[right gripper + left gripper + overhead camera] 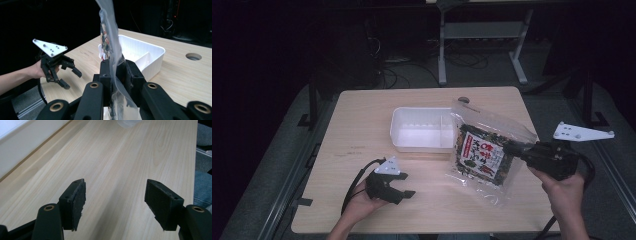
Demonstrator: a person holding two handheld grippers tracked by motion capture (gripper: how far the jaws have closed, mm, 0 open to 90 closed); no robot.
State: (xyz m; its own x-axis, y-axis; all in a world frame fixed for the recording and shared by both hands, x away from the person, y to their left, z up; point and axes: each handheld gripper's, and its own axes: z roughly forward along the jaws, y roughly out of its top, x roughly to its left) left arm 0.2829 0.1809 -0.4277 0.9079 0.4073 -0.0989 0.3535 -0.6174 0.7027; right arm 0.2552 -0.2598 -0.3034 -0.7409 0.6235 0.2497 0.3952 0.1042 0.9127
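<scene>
Snack bag [482, 150] between right gripper [512, 148] jaws.

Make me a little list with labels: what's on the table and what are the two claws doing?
table: light wood, with a round hole
tray: white, two compartments, looks empty
bag: clear snack bag with a printed label, lifted up beside the tray
right gripper: fingers shut on the bag's edge
left gripper: open, nothing between its fingers, above bare wood
hands: one holds each gripper, left hand
</scene>
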